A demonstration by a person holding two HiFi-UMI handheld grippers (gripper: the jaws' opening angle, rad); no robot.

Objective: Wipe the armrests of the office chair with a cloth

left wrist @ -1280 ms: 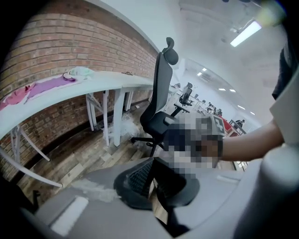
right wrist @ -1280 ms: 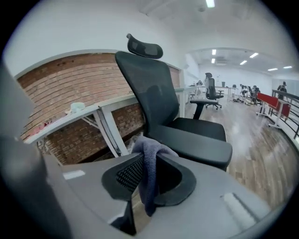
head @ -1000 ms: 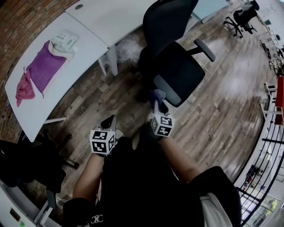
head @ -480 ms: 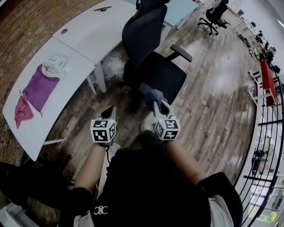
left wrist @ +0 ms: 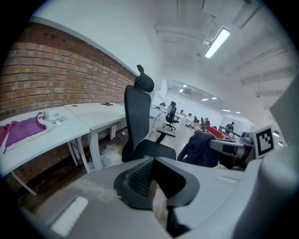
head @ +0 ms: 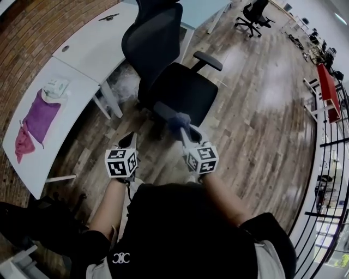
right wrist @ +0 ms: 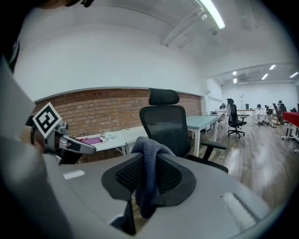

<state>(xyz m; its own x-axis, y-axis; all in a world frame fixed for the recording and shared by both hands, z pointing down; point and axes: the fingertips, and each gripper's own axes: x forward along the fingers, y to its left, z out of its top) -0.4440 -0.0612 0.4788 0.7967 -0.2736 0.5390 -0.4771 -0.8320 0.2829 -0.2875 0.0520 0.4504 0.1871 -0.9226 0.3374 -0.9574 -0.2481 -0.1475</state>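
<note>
A black office chair (head: pixel 177 90) stands in front of me with its far armrest (head: pixel 208 61) and near armrest (head: pixel 162 111). My right gripper (head: pixel 183 128) is shut on a blue-grey cloth (head: pixel 179 120), which lies over the near armrest in the head view; I cannot tell whether they touch. In the right gripper view the cloth (right wrist: pixel 149 179) hangs from the jaws (right wrist: pixel 148 158) before the chair (right wrist: pixel 166 123). My left gripper (head: pixel 129 141) hovers lower left of the chair, shut and holding nothing (left wrist: pixel 153 163).
White desks (head: pixel 82 60) run along the brick wall at left, bearing a purple cloth (head: pixel 41 117), a red cloth (head: pixel 22 144) and a white pack (head: pixel 54 86). Crumpled plastic (head: pixel 124 86) lies under the desk. More chairs (head: pixel 251 13) stand far off; a railing (head: pixel 332 163) borders the right.
The head view has swung, so the chair sits further left and the desk nearer the edge. The right gripper keeps the cloth by the near armrest. The left gripper stays low.
</note>
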